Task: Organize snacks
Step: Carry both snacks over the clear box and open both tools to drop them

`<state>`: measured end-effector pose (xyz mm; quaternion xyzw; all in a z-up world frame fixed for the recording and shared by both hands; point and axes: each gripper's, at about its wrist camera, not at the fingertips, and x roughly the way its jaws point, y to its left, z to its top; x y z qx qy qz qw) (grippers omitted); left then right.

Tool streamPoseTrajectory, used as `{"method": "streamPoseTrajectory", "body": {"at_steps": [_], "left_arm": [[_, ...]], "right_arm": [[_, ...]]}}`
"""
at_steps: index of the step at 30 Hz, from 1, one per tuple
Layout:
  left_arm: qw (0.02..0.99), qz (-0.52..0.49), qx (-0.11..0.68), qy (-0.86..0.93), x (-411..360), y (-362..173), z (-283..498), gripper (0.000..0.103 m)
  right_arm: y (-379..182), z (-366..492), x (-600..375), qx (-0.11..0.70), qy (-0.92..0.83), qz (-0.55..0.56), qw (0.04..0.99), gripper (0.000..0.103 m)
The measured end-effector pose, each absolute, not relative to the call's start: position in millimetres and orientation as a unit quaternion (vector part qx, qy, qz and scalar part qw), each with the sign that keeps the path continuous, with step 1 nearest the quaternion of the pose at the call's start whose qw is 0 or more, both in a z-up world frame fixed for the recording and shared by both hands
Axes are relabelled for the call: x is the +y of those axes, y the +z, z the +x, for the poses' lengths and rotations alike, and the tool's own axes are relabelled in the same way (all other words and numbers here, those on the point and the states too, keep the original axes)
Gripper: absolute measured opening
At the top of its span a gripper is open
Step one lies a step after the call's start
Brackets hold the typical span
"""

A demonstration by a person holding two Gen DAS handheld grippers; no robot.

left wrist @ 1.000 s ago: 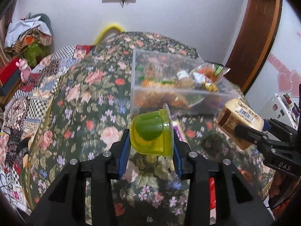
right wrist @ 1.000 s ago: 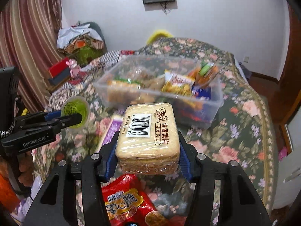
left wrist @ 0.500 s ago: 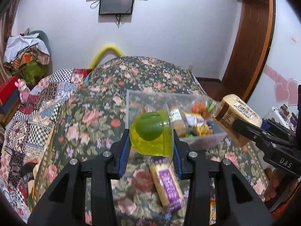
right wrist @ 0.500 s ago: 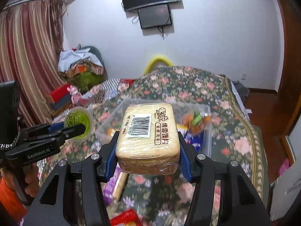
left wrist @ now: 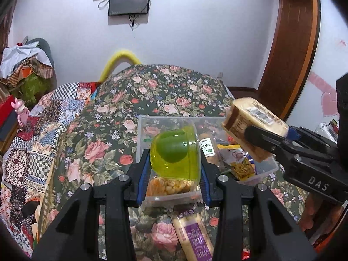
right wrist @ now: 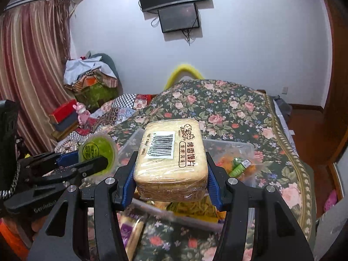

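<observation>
My left gripper (left wrist: 174,165) is shut on a green jelly cup (left wrist: 175,153), held tilted in the air over the near left end of a clear plastic snack box (left wrist: 171,198). In the right wrist view the same cup (right wrist: 96,150) shows its printed lid. My right gripper (right wrist: 170,174) is shut on a wrapped tan biscuit pack (right wrist: 171,152) with a barcode label, above the box's near wall (right wrist: 178,217). From the left wrist view that pack (left wrist: 252,124) hangs over the box's right end. Several snack packets lie inside the box.
The box sits on a bed with a dark floral cover (left wrist: 152,93). A purple-labelled snack stick (left wrist: 193,237) lies on the cover in front of the box. A patchwork quilt (left wrist: 32,143), piled clothes (right wrist: 91,74) and a curtain (right wrist: 28,76) are at the left.
Both grippers have risen and pulled back with their snacks still held. The box now appears lower and smaller in both views, and more of the wall and the screens shows.
</observation>
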<state>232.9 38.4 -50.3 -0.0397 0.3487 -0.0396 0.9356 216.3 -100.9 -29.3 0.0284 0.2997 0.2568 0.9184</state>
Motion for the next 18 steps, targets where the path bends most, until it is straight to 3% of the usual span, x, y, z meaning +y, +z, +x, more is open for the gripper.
{"method": "streamPoseTrajectory", "body": {"at_steps": [18], "left_arm": [[0.908,-0.065,0.412,-0.041,48.1,-97.9,275.2,0.040]], "right_arm": [[-67.7,253.7,-71.4,0.366,0.249,-0.006,0.897,0.052]]}}
